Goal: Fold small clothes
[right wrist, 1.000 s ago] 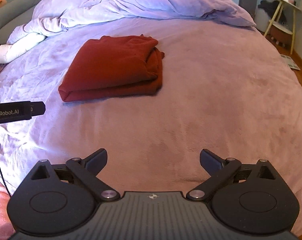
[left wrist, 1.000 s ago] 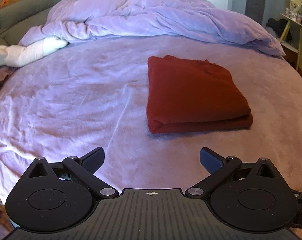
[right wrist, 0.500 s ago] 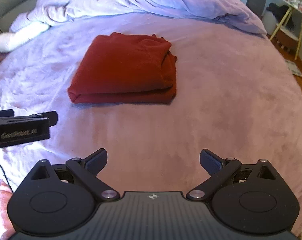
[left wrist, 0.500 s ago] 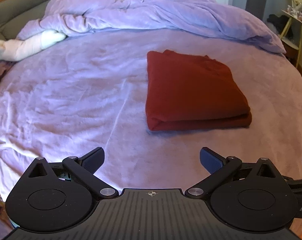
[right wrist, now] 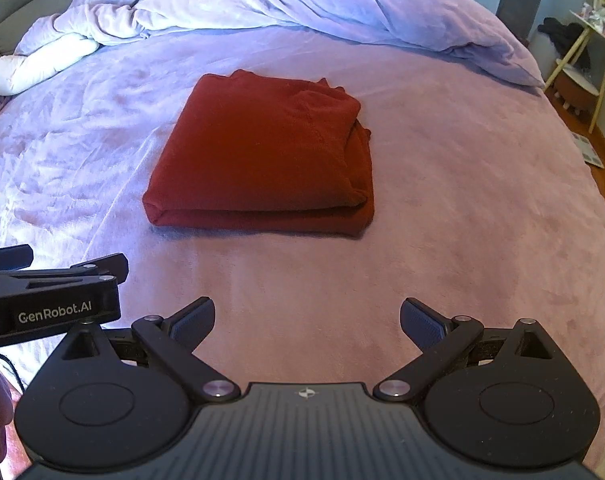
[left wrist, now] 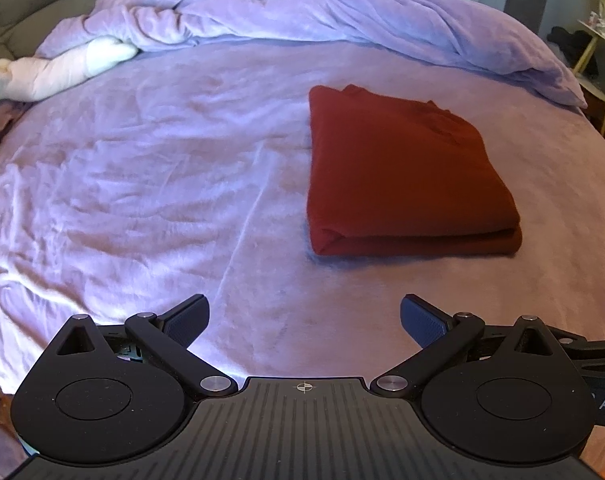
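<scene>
Right wrist: folded red garment (right wrist: 262, 160), fold edge nearest

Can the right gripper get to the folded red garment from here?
Probably yes. The right gripper is open, holds nothing, and only bare purple bedspread lies between it and the folded red garment. The left gripper sits off to the side, not in the path.

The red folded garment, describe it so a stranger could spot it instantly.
Start at the wide lilac bed. The dark red folded garment lies flat mid-bed, short of the rumpled duvet. It is the only red, neatly squared thing there.
</scene>
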`<action>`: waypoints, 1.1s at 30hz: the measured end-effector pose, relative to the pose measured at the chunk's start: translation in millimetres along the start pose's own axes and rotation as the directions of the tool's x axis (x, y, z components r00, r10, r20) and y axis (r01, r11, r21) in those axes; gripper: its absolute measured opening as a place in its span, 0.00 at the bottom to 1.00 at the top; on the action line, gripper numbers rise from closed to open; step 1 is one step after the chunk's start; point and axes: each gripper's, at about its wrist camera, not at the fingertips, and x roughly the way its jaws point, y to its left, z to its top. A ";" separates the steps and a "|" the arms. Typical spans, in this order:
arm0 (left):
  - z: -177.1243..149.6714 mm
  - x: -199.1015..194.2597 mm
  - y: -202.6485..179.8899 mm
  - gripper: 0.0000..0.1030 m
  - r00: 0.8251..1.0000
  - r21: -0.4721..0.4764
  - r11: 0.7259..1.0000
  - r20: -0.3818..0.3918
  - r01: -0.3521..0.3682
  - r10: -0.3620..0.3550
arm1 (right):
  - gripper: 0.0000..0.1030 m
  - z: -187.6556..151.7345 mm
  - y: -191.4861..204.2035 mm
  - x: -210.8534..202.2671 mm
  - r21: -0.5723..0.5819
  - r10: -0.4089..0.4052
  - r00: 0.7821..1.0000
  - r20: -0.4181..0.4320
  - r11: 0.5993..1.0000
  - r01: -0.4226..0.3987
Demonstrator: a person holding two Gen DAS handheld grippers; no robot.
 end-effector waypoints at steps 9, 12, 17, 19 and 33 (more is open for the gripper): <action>-0.3 1.7 -1.3 1.00 1.000 0.011 1.000 0.002 -0.009 0.009 | 0.96 0.1 -4.0 2.8 0.009 -0.028 1.000 -0.002 1.000 0.028; -1.7 1.1 -2.0 1.00 1.000 0.014 1.000 0.001 -0.008 0.008 | 0.96 -0.6 -5.6 2.6 0.011 -0.036 0.999 0.000 0.999 0.036; -2.2 0.6 -3.3 1.00 1.000 0.015 1.000 -0.001 -0.009 0.009 | 0.96 -1.1 -6.4 0.3 0.007 -0.040 0.999 0.007 0.999 0.040; -2.7 0.4 -3.2 1.00 1.000 0.014 1.000 -0.002 -0.011 0.011 | 0.96 -1.4 -6.7 -0.6 0.008 -0.041 0.999 0.010 0.999 0.041; -3.9 0.8 -3.8 1.00 1.000 0.021 1.000 -0.005 -0.009 0.009 | 0.96 -2.2 -7.4 -2.5 0.011 -0.043 0.999 0.015 0.999 0.043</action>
